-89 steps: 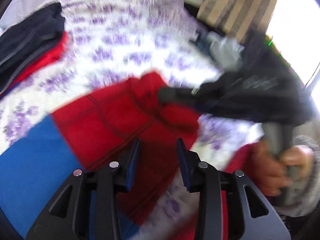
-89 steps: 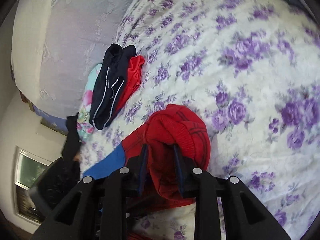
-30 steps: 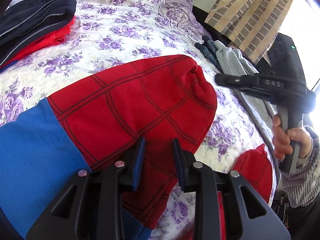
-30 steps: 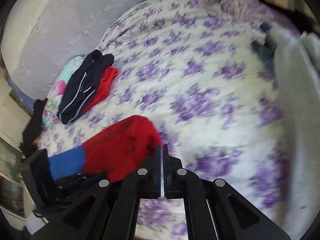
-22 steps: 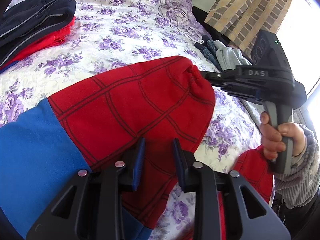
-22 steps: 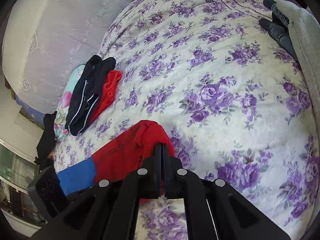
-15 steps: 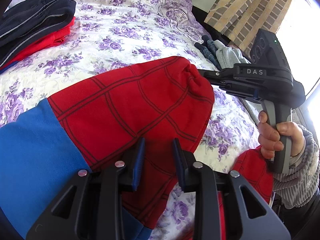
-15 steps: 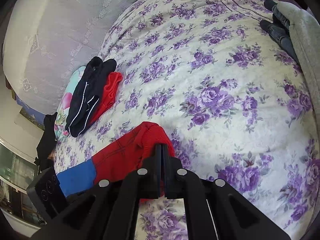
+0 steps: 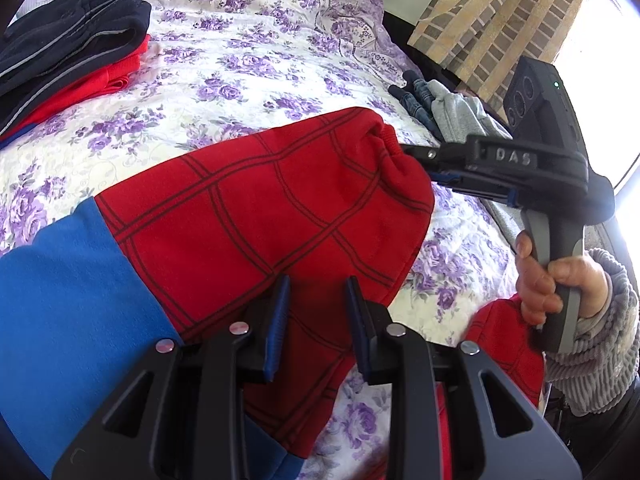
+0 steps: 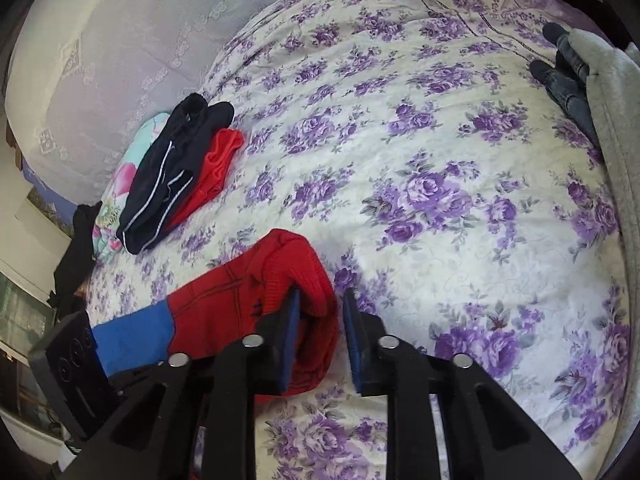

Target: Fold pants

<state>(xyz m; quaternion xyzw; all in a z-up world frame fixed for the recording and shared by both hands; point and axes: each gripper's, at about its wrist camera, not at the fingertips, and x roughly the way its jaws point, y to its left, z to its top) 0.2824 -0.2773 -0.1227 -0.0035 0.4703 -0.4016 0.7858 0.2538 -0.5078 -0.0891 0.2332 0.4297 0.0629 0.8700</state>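
Observation:
The red and blue web-patterned pants (image 9: 224,216) lie on the flowered bedspread (image 9: 248,52). My left gripper (image 9: 316,300) is open, its fingers resting over the red fabric. My right gripper (image 10: 320,308) is open around the ribbed red cuff (image 10: 296,264); the cuff sits between the jaws, not pinched. In the left wrist view the right gripper (image 9: 416,158) meets the cuff (image 9: 384,140) at the leg's end. A second red leg end (image 9: 504,340) shows under the right hand.
A folded stack of dark and red clothes (image 9: 68,52) lies at the far left; it also shows in the right wrist view (image 10: 184,168). Jeans and a grey garment (image 10: 592,92) lie at the bed's right edge. A striped curtain (image 9: 496,12) hangs behind.
My right gripper was shut on the red cuff half a second ago; its jaws have now opened. The left gripper and the pants have stayed in place.

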